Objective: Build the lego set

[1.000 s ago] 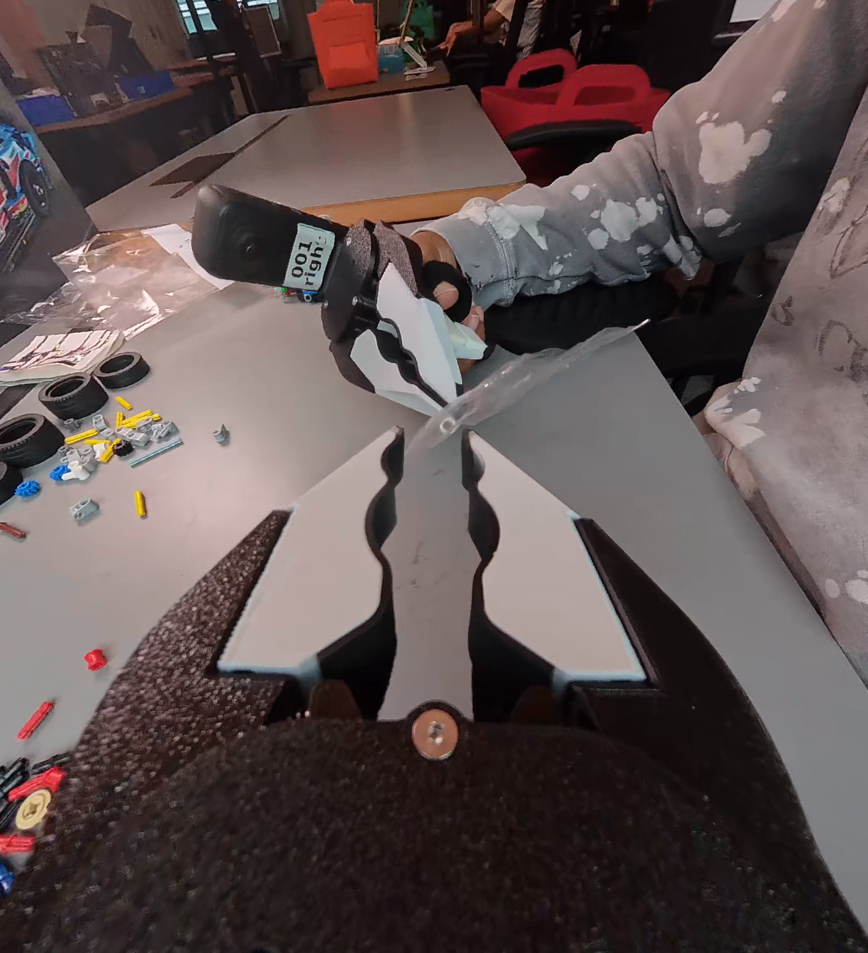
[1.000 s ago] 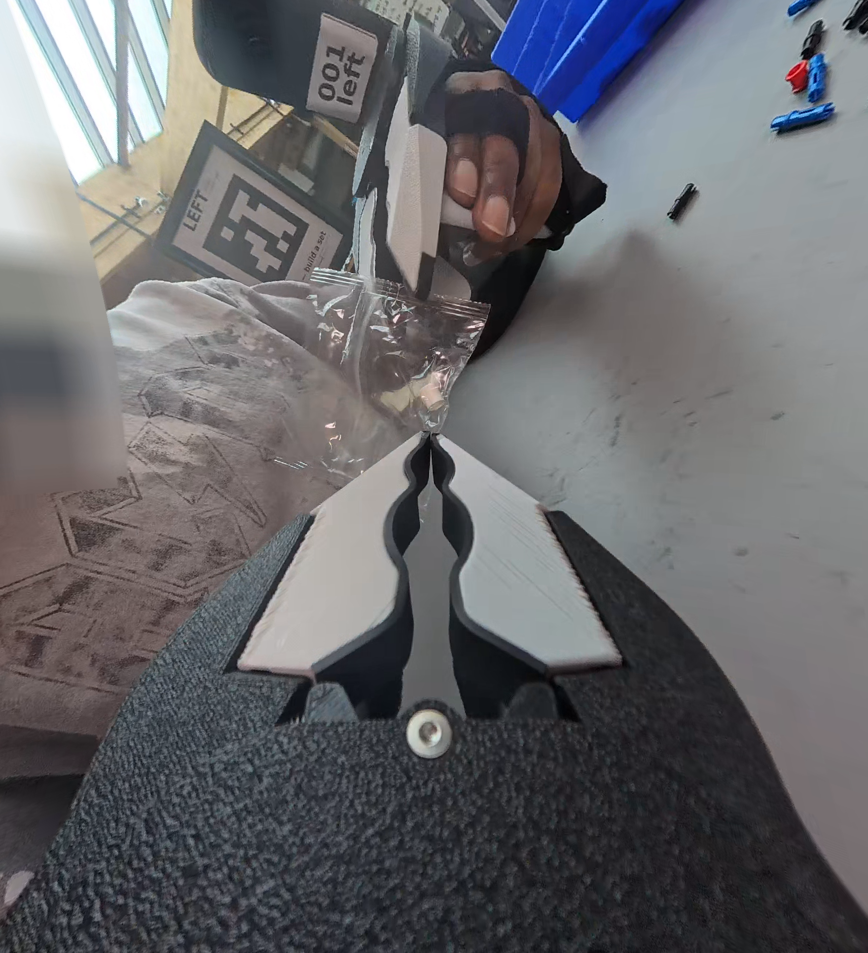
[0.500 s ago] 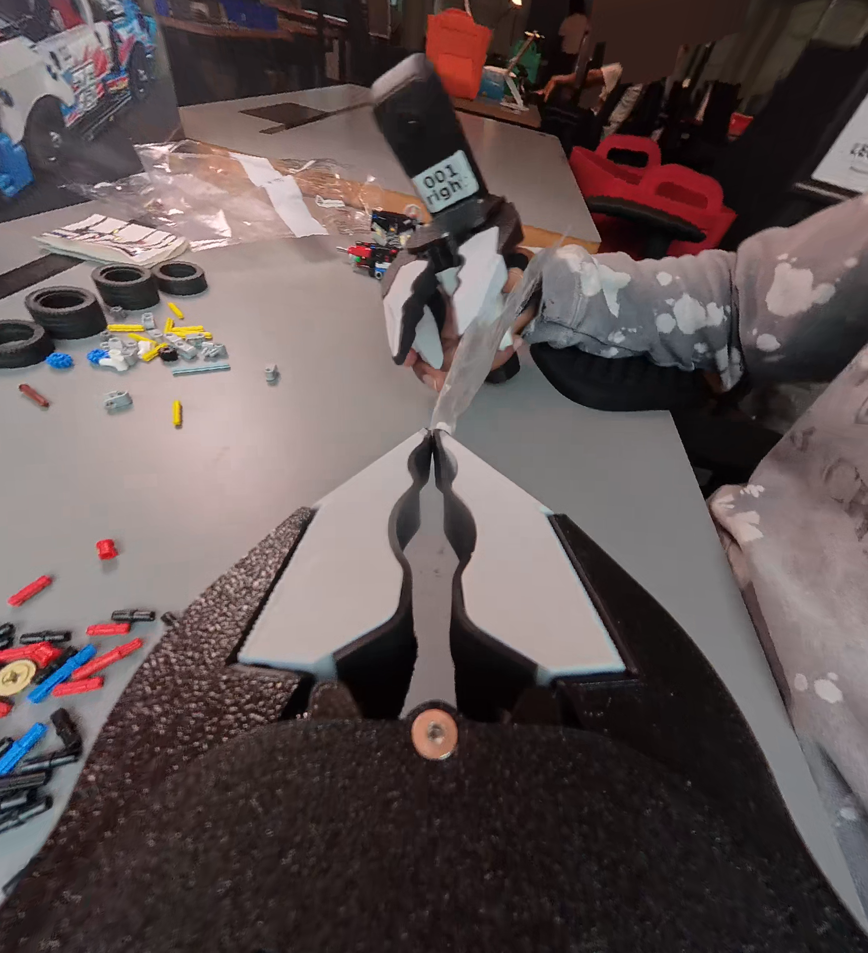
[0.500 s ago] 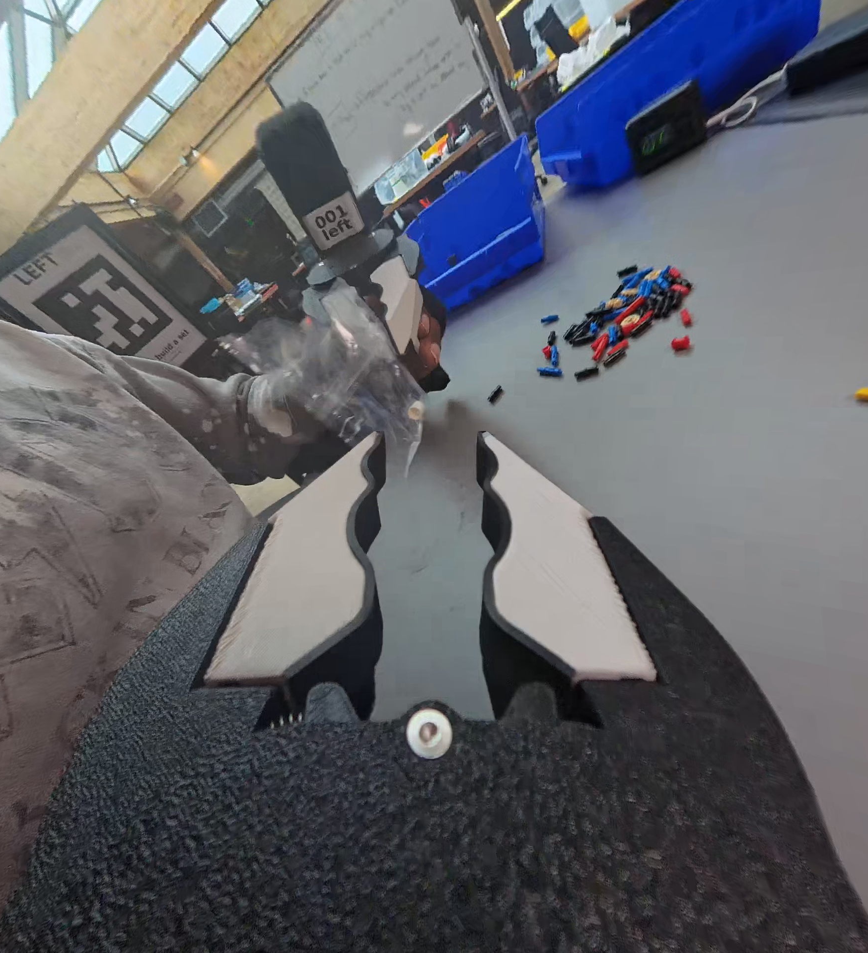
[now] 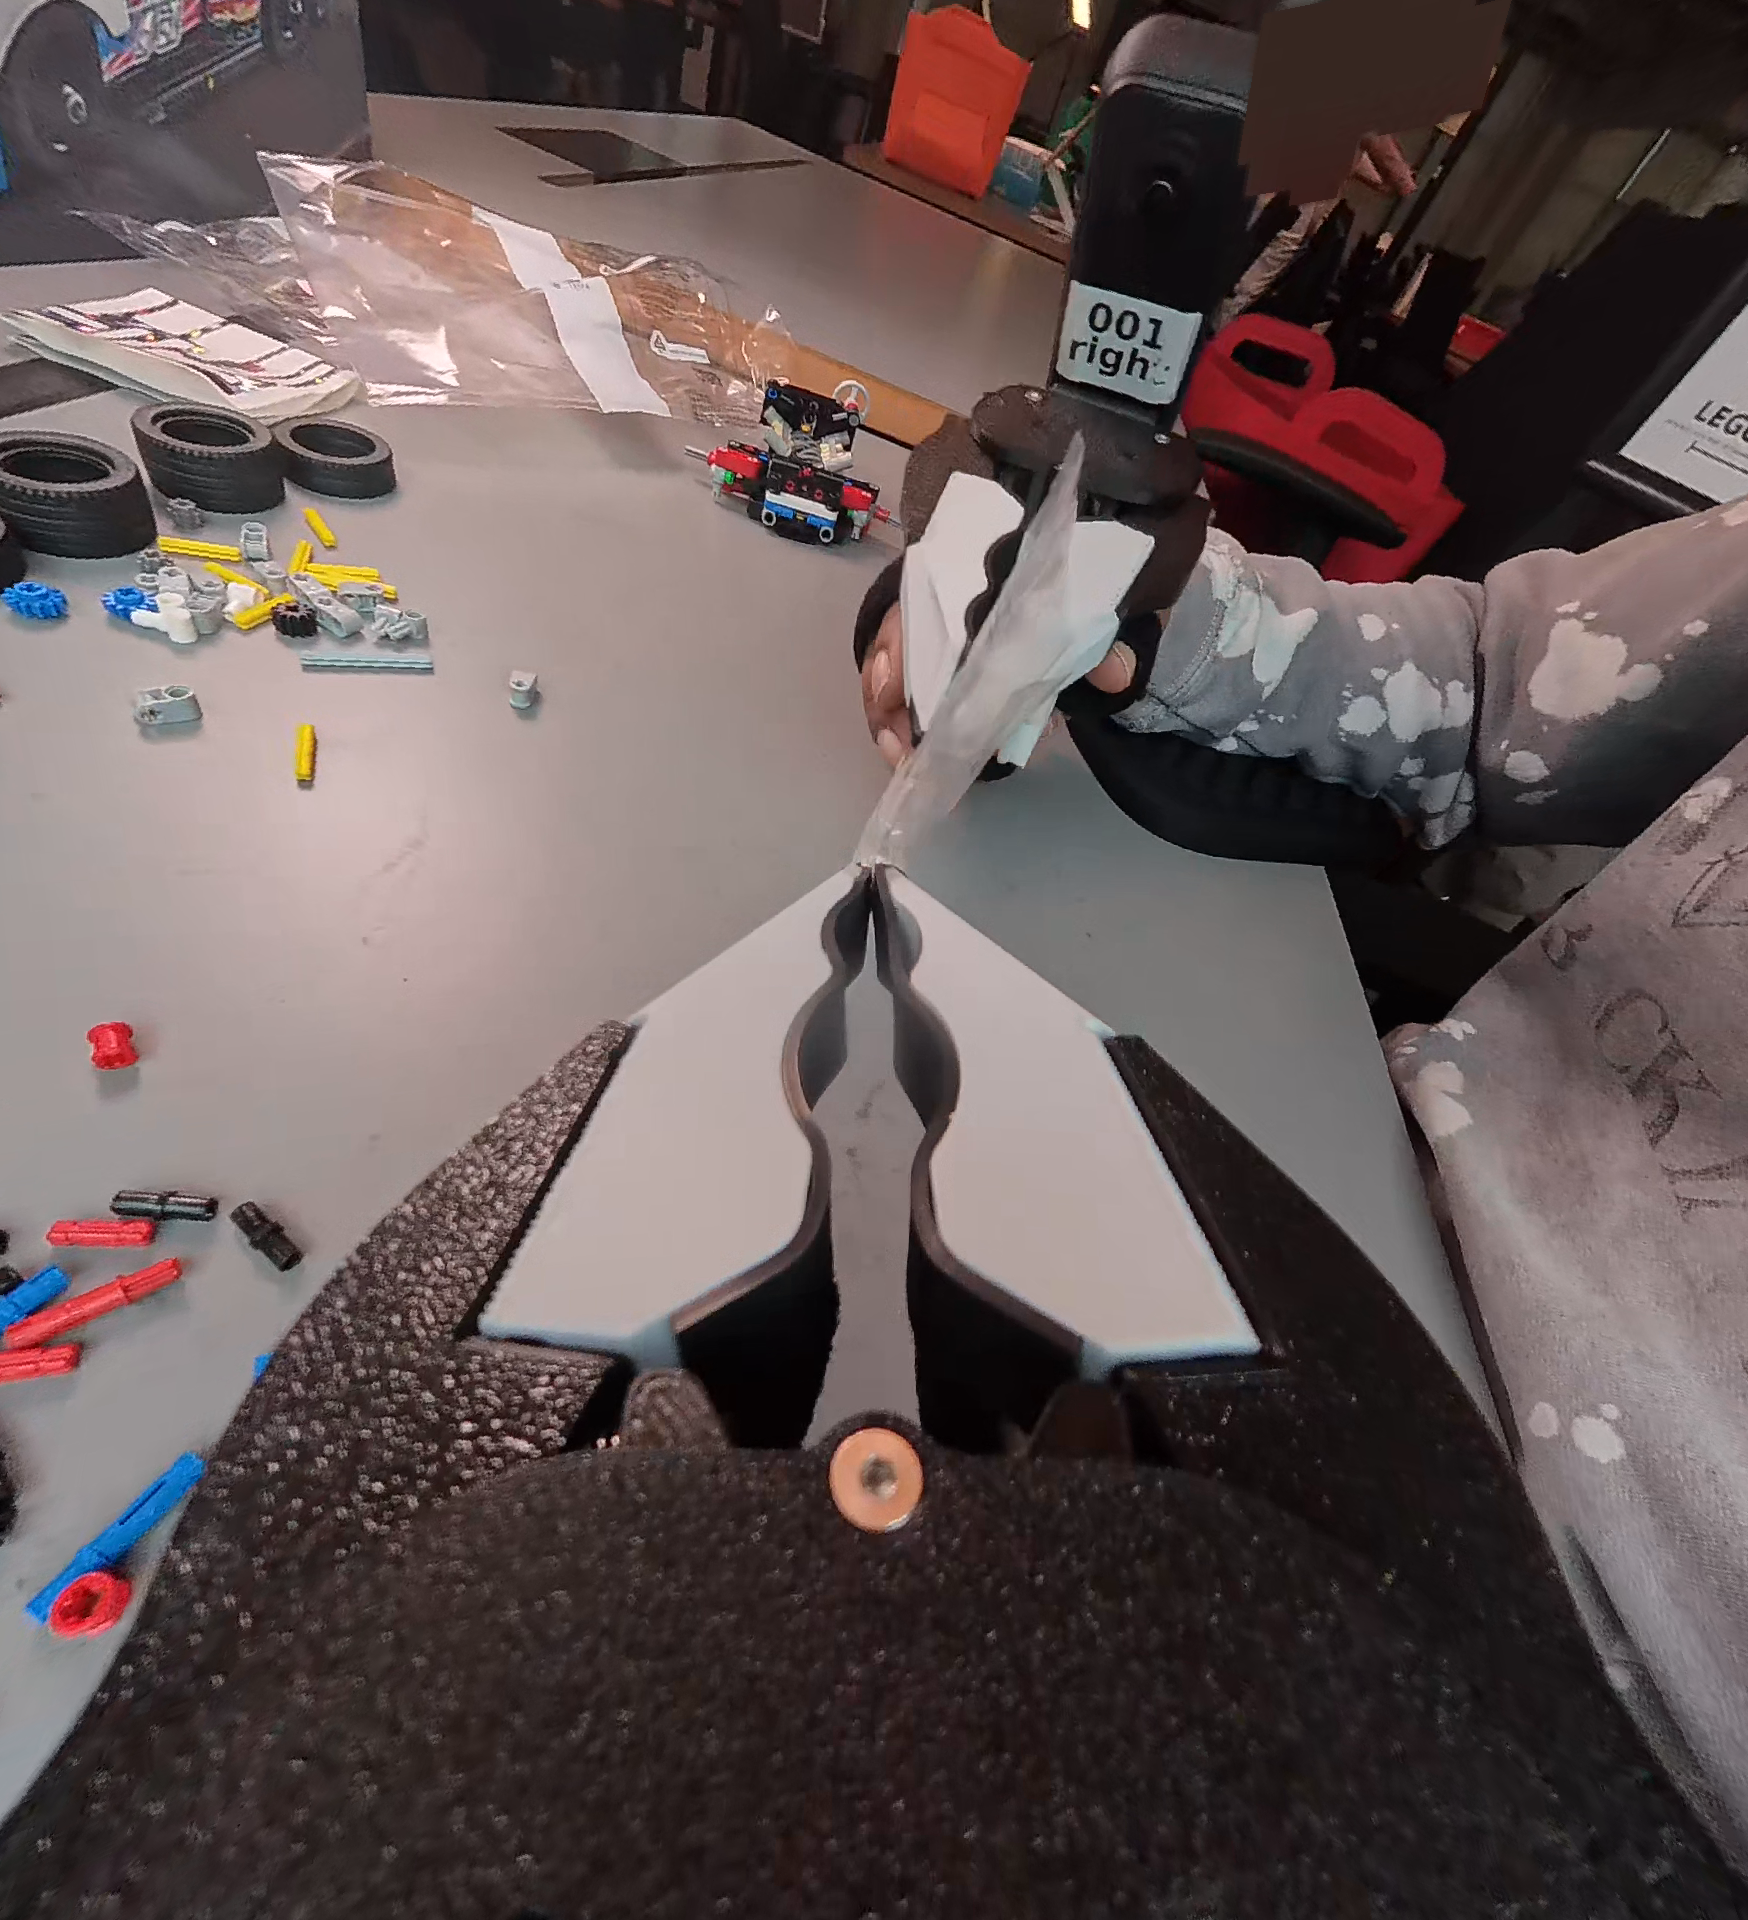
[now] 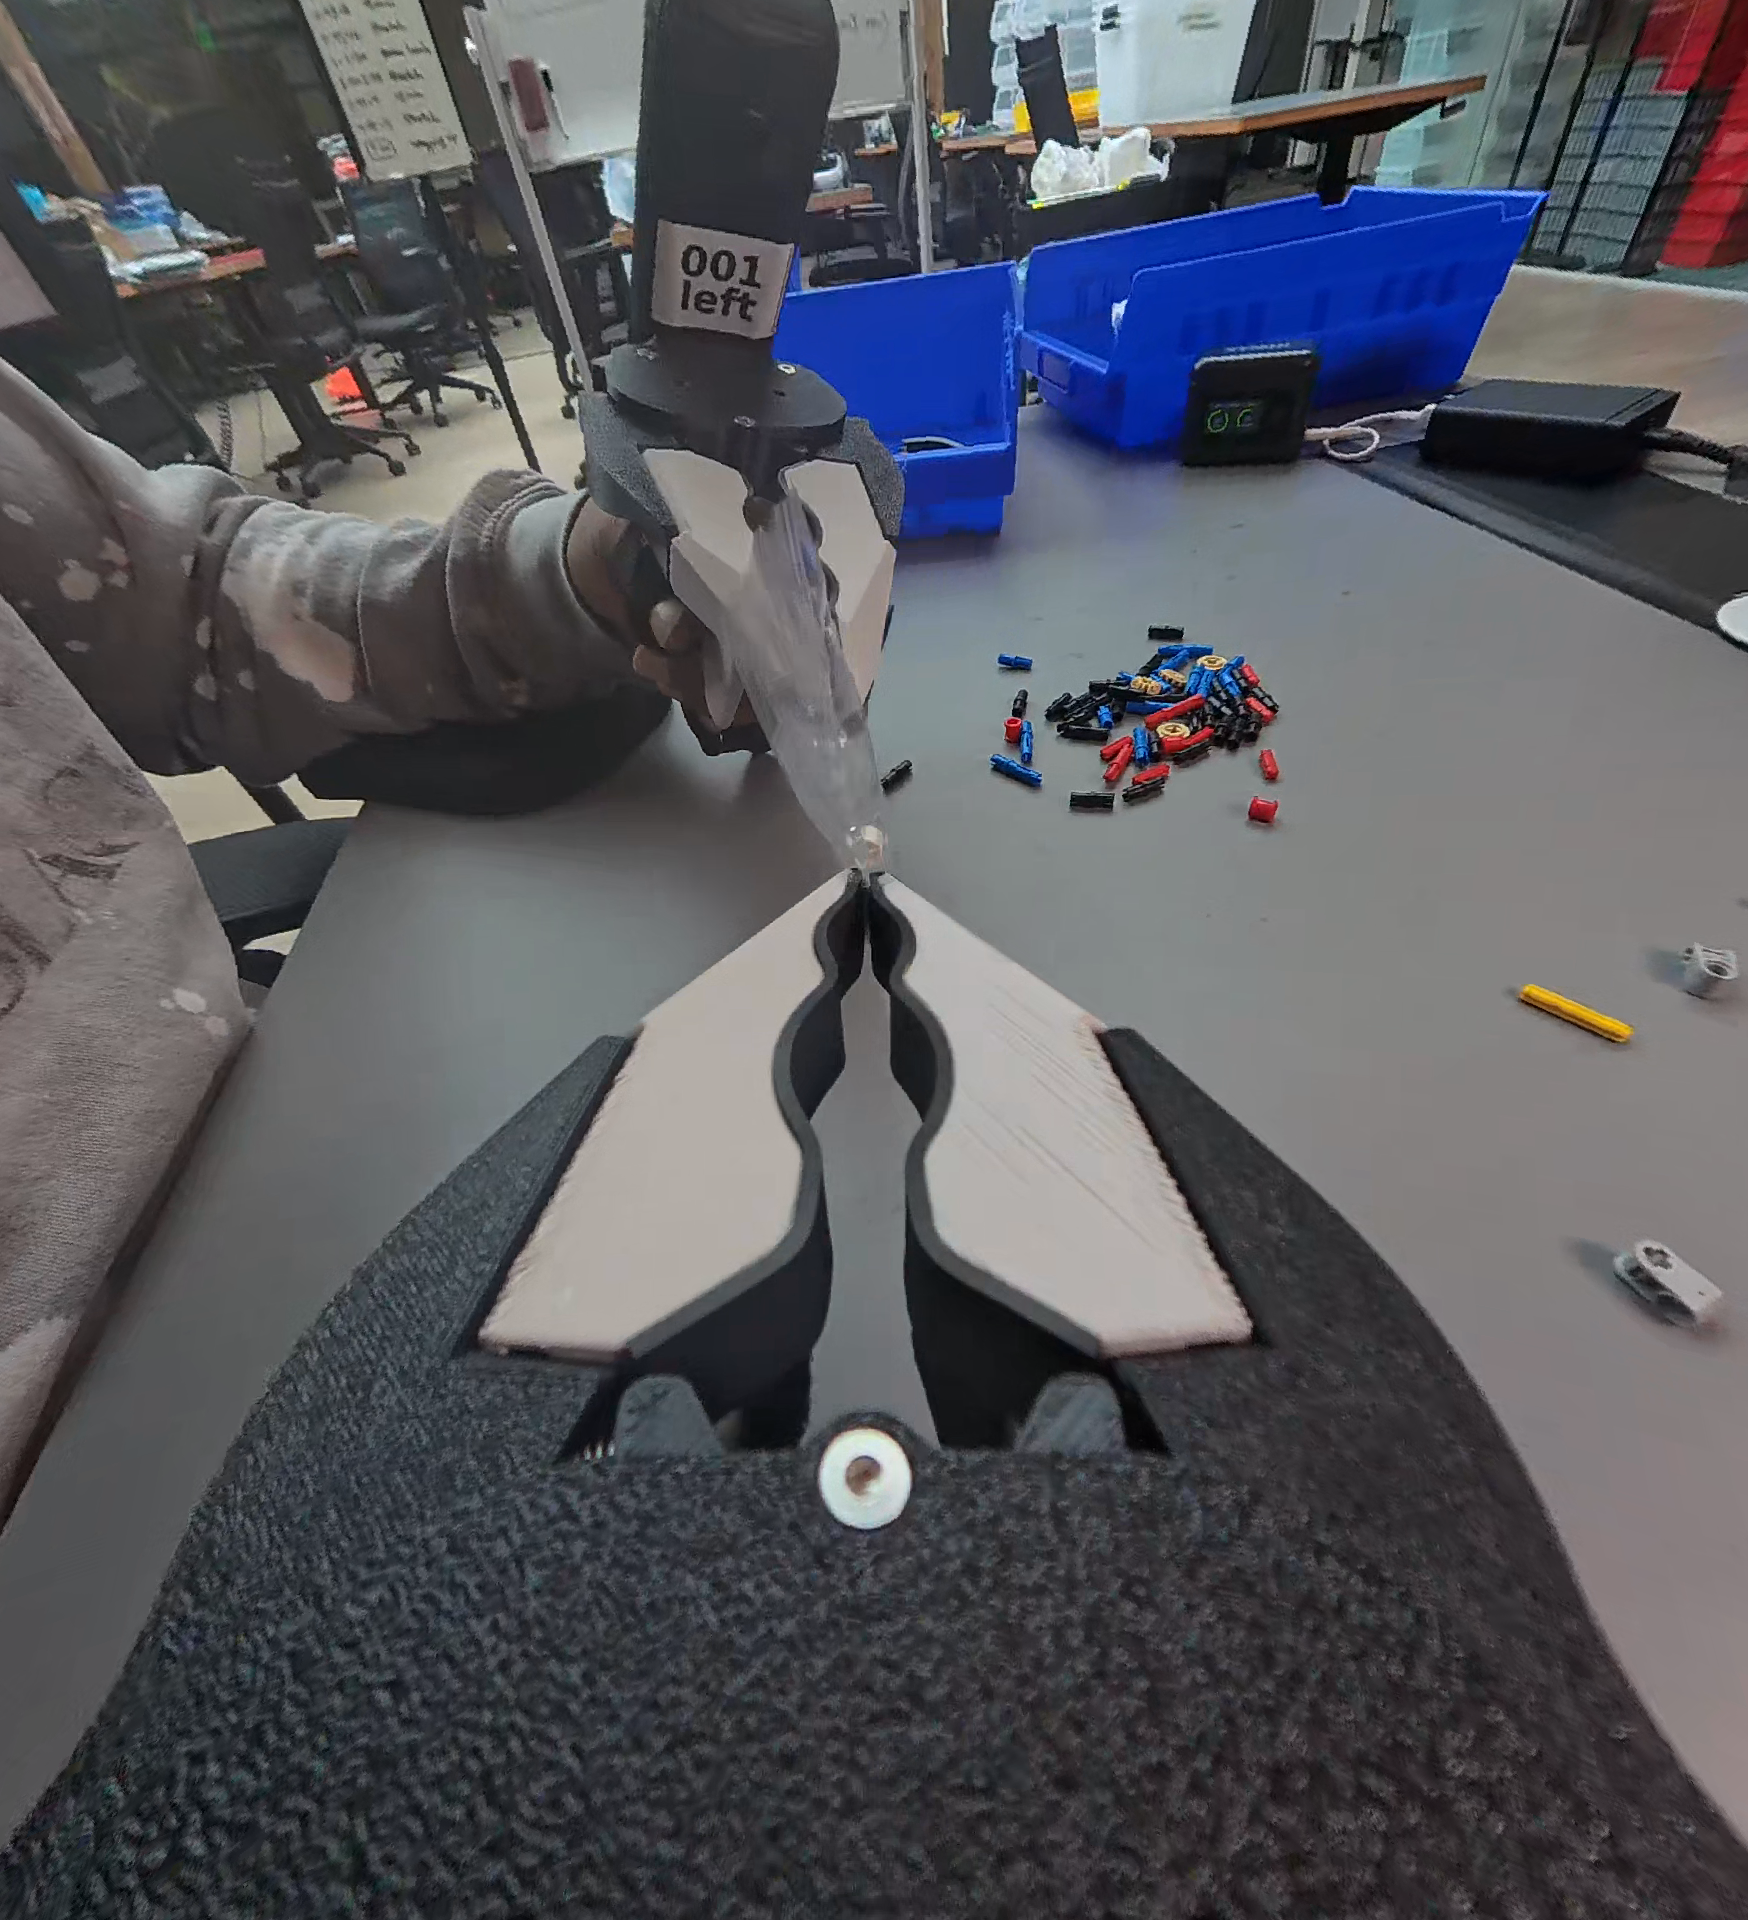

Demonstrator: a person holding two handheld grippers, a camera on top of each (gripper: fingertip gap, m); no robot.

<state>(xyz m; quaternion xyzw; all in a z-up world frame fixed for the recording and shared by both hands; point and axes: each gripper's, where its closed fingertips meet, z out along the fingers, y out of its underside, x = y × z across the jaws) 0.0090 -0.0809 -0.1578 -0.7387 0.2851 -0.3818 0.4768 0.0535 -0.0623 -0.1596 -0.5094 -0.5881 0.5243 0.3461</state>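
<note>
Left gripper [image 5: 872,878]: clenched at the fingertips on one edge of a small clear plastic bag [image 5: 995,644], which is held above the grey table [image 5: 537,883].
Right gripper [image 6: 862,881]: clenched on the opposite edge of the same bag [image 6: 808,665]; the film is stretched taut between the two sets of tips.
Bag contents: a small pale piece [image 6: 865,836] is seen inside, just beyond the right tips; little else can be made out through the film.
Handling: the bag is judged very light, thin, soft and slippery; it is likely to stretch or slide out before tearing. A hold close to the seam, pinched by the very tips, is judged best, with the contents kept low so nothing is flung out.
Partly built model [image 5: 802,478]: stood farther off on the table, near larger empty bags [image 5: 496,281].
Loose parts: tyres [image 5: 59,488], yellow and grey pieces [image 5: 278,592], and red, blue and black pins [image 6: 1161,717] are spread on the table.
</note>
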